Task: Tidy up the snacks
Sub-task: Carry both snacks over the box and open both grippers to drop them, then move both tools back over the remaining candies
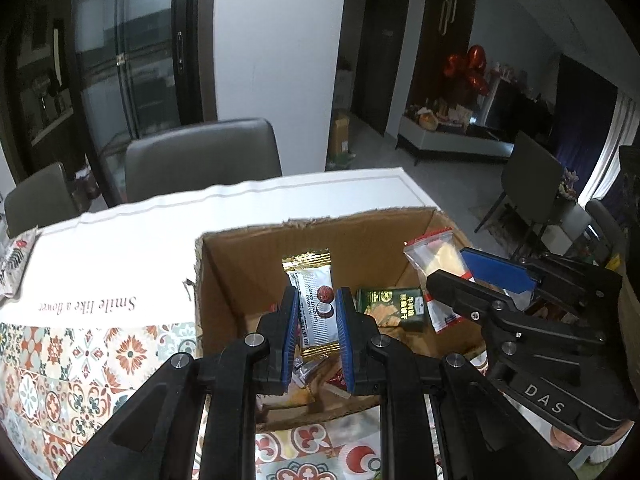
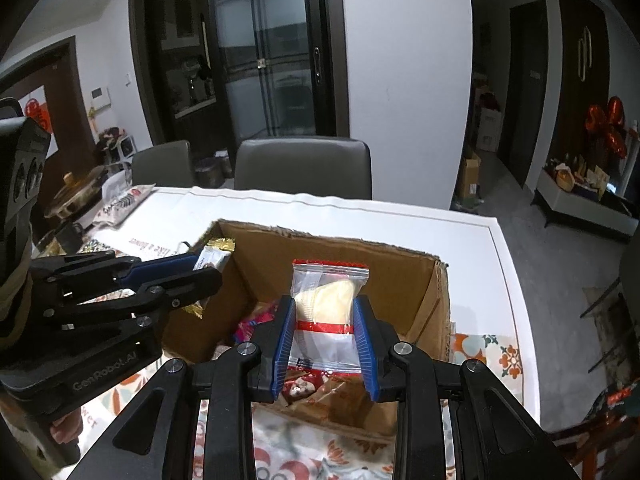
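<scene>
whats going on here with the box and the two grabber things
A person is sorting snacks with a handheld claw in each hand. The left claw is shut on a white and gold candy packet, and the right claw grips a clear red-edged packet with a pale snack inside. Both packets are held over an open cardboard box on the table, which already holds other snacks, including a green packet.

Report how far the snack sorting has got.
Done: several packets, including a green packet, already lie in the cardboard box. In hand: the left claw grips a gold-edged candy bar and the right claw a clear pouch, both over the box. Left: dropping both in, plus a packet on the table.
</scene>
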{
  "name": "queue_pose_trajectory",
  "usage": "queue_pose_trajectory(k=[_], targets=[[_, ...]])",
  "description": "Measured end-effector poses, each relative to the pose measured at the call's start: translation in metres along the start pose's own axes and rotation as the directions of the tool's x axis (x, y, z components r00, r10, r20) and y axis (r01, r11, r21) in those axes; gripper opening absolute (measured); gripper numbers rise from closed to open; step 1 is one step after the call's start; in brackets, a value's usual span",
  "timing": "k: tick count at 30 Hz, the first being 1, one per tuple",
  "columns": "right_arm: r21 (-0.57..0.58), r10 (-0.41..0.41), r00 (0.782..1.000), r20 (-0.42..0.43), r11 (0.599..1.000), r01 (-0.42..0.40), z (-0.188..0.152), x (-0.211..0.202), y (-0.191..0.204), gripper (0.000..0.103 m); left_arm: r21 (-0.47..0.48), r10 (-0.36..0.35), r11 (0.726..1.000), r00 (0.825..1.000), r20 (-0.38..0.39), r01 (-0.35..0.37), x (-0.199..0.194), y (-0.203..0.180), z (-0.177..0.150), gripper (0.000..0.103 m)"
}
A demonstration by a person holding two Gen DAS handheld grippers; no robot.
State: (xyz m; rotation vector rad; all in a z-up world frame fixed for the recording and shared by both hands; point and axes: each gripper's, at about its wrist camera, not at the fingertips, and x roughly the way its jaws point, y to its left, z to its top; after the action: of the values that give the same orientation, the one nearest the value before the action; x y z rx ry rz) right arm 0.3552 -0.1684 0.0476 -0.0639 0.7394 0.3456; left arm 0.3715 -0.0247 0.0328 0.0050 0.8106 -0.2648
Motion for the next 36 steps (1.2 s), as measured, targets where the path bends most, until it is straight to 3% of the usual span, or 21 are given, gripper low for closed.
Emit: queue_pose_trajectory(k=[2, 5, 8, 12, 15, 23, 26, 36], targets=[[0.003, 0.002, 1.0, -0.014, 1.0, -0.002, -0.002, 0.005, -0.002, 0.031, -0.005, 0.002, 1.0, 1.0, -0.019, -0.002, 0.005, -0.001, -0.001, 0.02], [-0.004, -0.001, 1.0, -0.029, 1.0, 0.001, -0.003, 0.01, -0.004, 0.032, -0.004, 0.021, 1.0, 0.999, -0.026, -0.021, 0.007, -0.002, -0.005, 0.036], [-0.002, -0.028, 0.999, -0.022, 1.0, 0.028, -0.007, 0.009, -0.006, 0.048, 0.002, 0.041, 0.999, 0.999, -0.008, -0.041, -0.001, -0.006, -0.011, 0.038], [0.007, -0.036, 0.999, 0.006, 0.999, 0.036, -0.018, -0.008, -0.007, 0.049, 0.016, 0.06, 0.998, 0.997, 0.04, -0.061, -0.023, -0.013, -0.023, 0.045], [0.007, -0.045, 0.998, 0.048, 0.999, 0.045, -0.027, -0.026, -0.004, 0.056, 0.037, 0.057, 0.998, 0.995, 0.077, -0.06, -0.04, -0.021, -0.037, 0.045], [0.016, -0.036, 0.992, 0.124, 0.999, 0.034, -0.053, -0.069, 0.006, 0.057, 0.063, 0.026, 0.997, 0.992, 0.126, -0.034, -0.074, -0.034, -0.066, 0.047], [0.028, -0.046, 0.989, 0.144, 0.999, 0.043, -0.064, -0.084, 0.007, 0.063, 0.086, 0.034, 0.995, 0.988, 0.152, -0.048, -0.087, -0.041, -0.079, 0.049], [0.076, -0.02, 0.992, 0.125, 0.997, 0.011, -0.105, -0.104, 0.008, 0.067, 0.108, 0.012, 0.994, 0.985, 0.175, -0.031, -0.107, -0.056, -0.11, 0.052]])
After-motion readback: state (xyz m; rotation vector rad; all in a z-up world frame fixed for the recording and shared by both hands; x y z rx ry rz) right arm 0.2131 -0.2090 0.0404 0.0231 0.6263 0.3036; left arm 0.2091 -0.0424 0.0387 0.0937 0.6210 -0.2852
